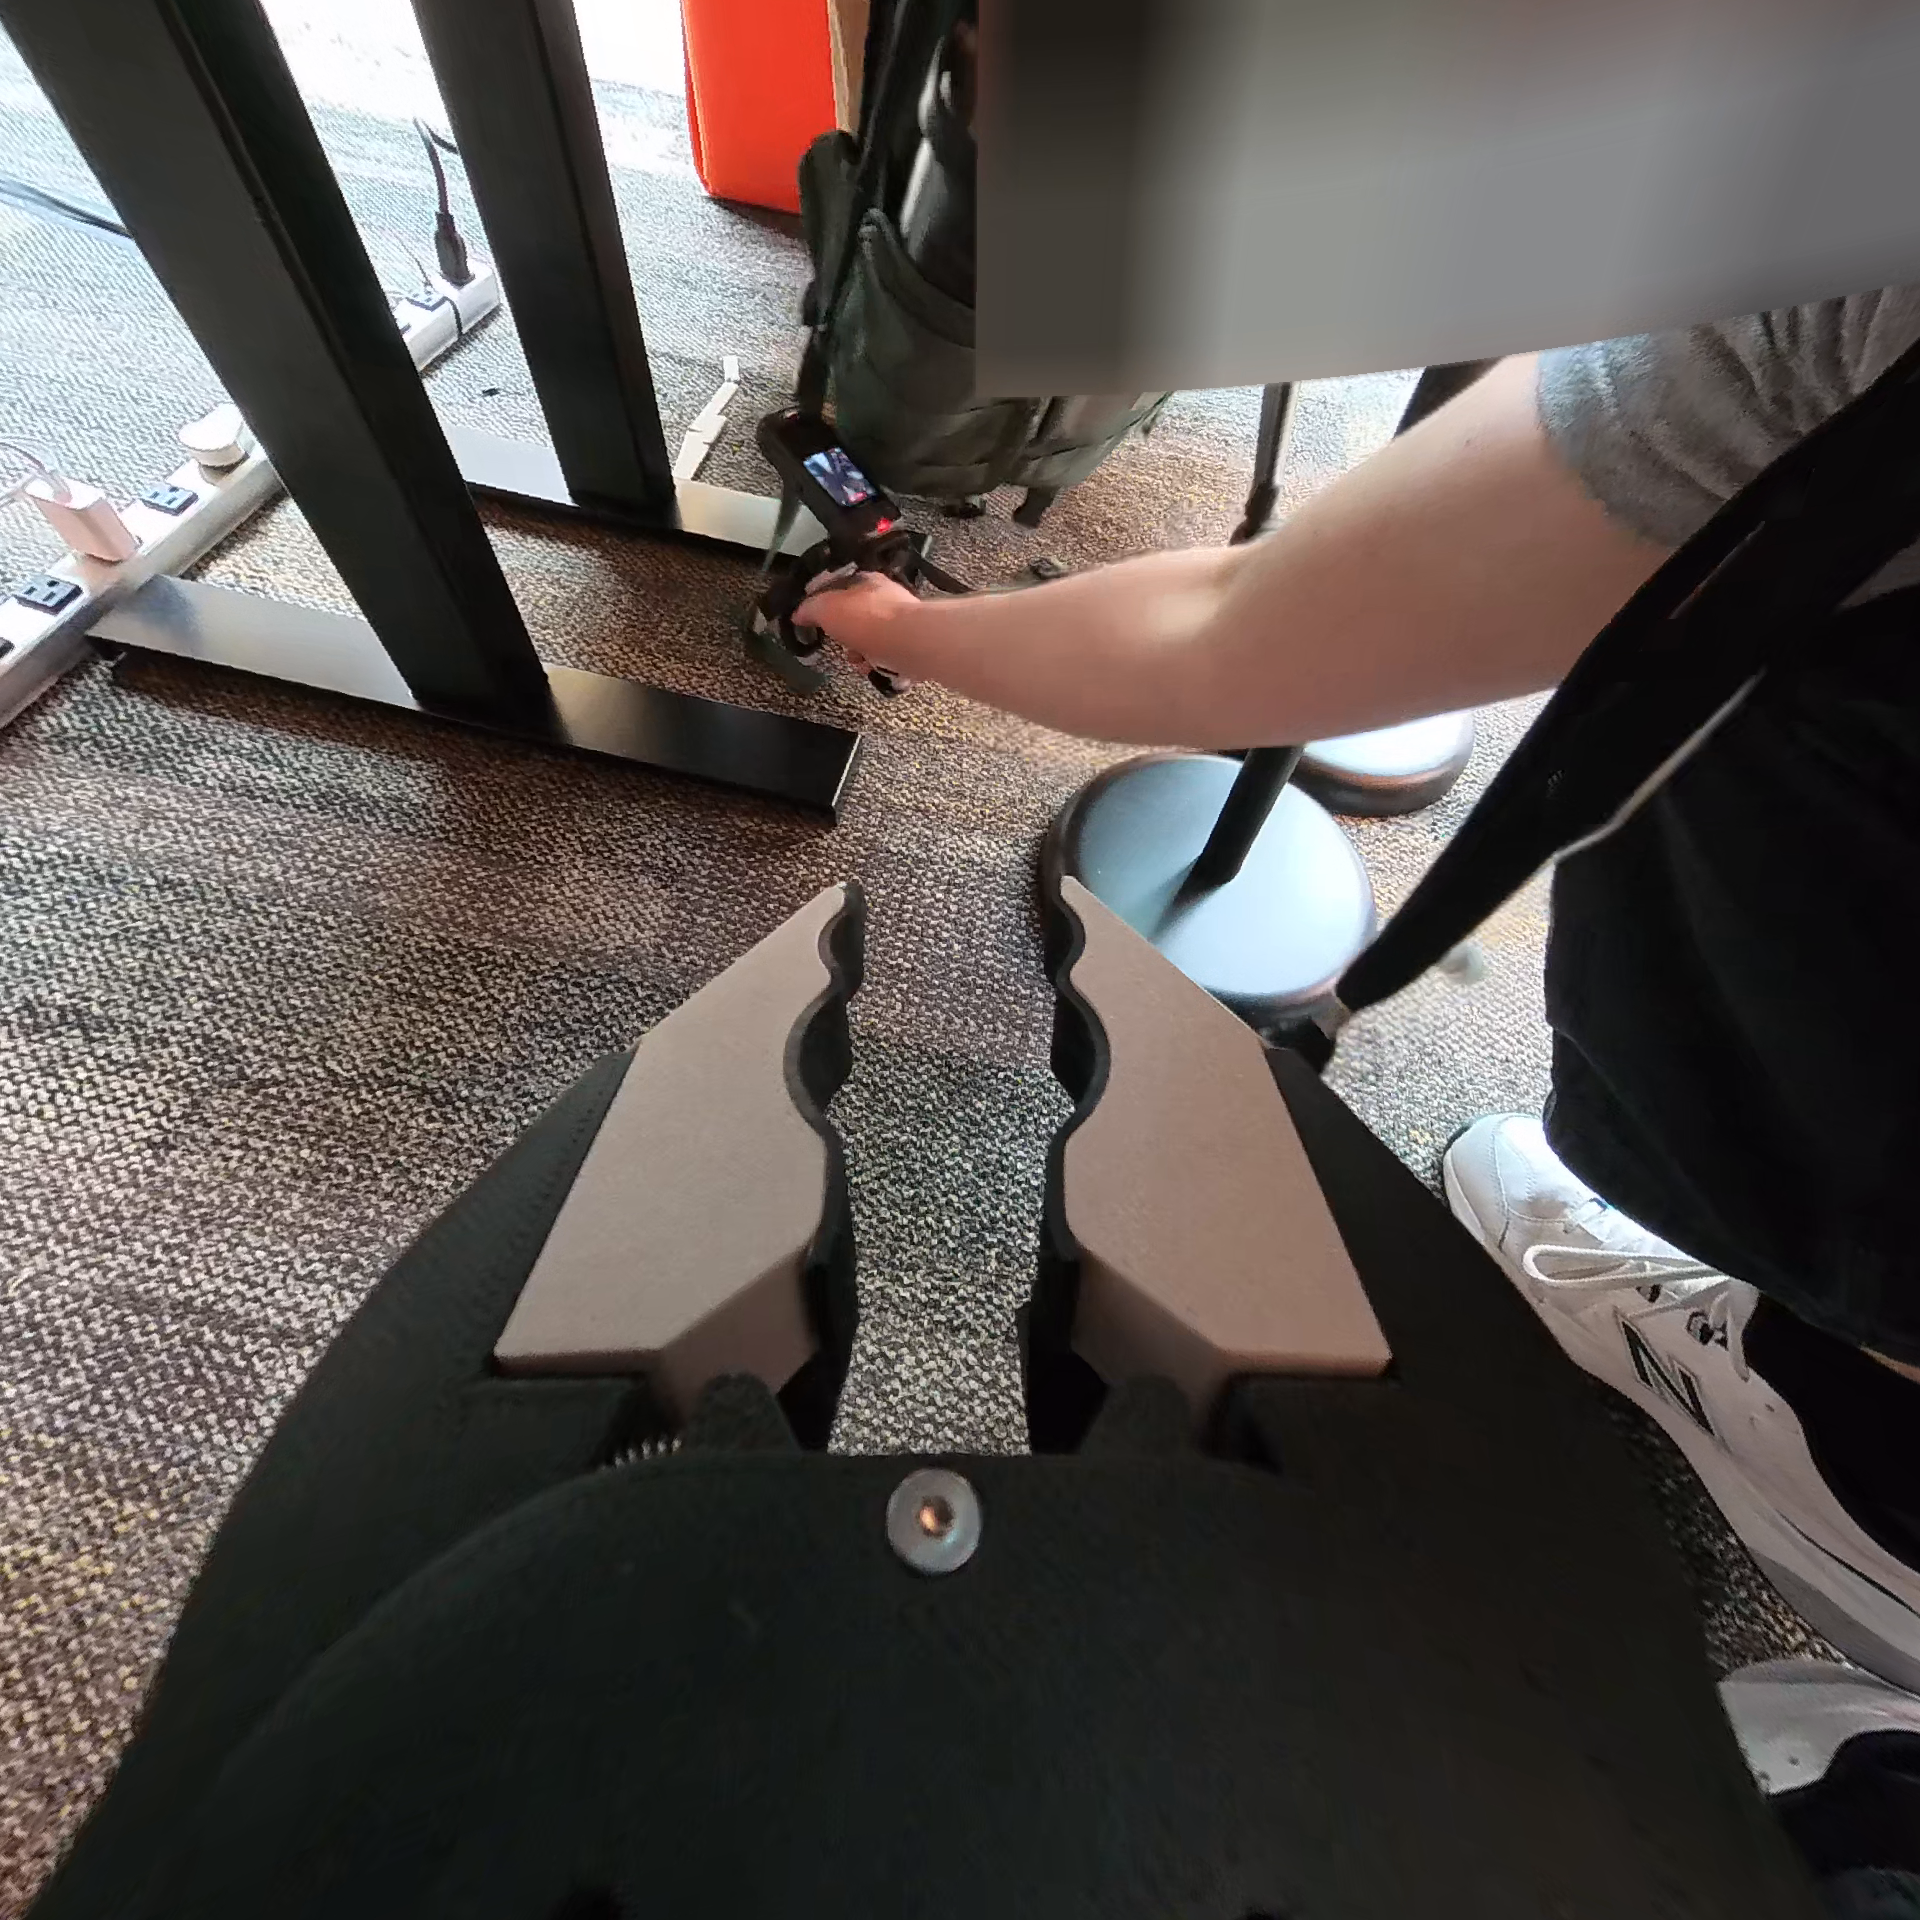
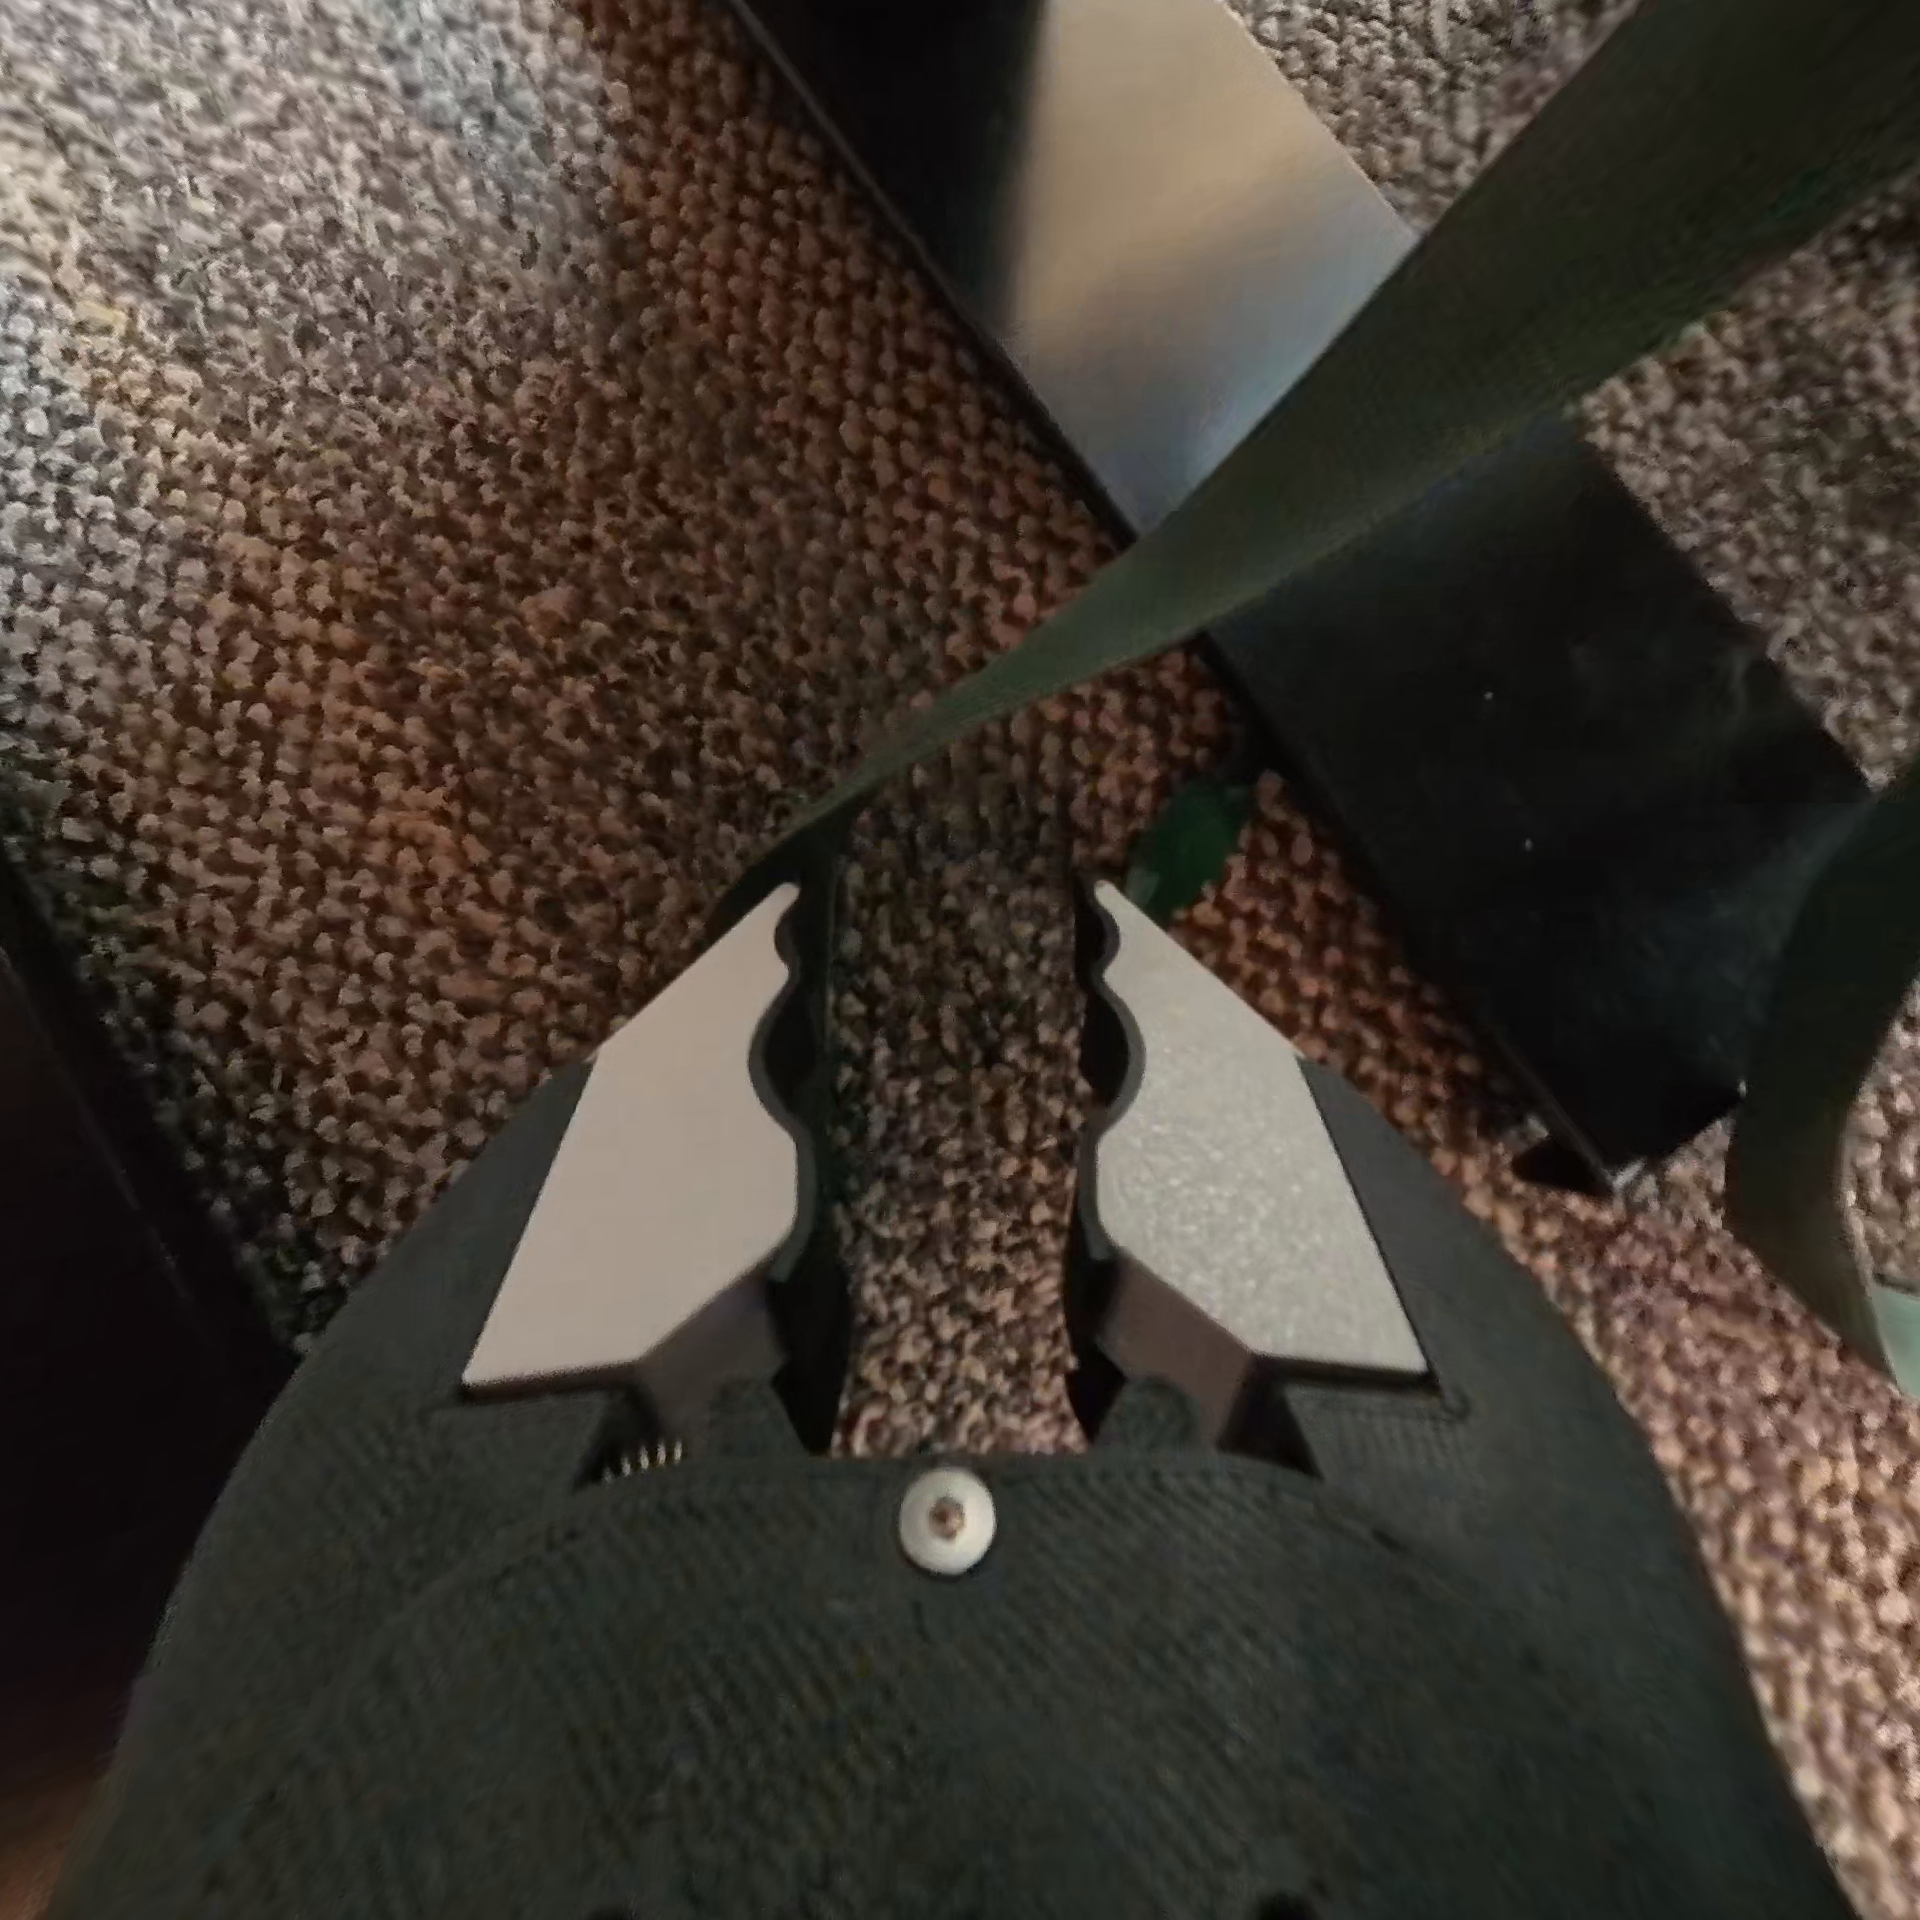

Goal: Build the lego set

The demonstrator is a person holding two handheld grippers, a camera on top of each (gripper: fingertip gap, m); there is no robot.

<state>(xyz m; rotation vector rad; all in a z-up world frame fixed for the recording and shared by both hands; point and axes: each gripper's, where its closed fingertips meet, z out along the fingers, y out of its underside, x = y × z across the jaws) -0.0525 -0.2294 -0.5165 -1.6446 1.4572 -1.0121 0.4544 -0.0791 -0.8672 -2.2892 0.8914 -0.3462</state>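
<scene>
Left hand-held gripper: your jaws stand apart with nothing between them, pointing down at speckled loop-pile carpet.
Right hand-held gripper: jaws parted, empty, held close above the carpet; in the left wrist view your hand hides most of it.
Fingers: flat grey faces with wavy black inner edges.
Lego set: you cannot see it in either view.
Hard to make out: a small green object just beyond the right fingertip, blurred and partly under a dark strap.
Far left: black metal desk legs, a white power strip.
Right: round stool bases, your white sneaker, cut off.
</scene>
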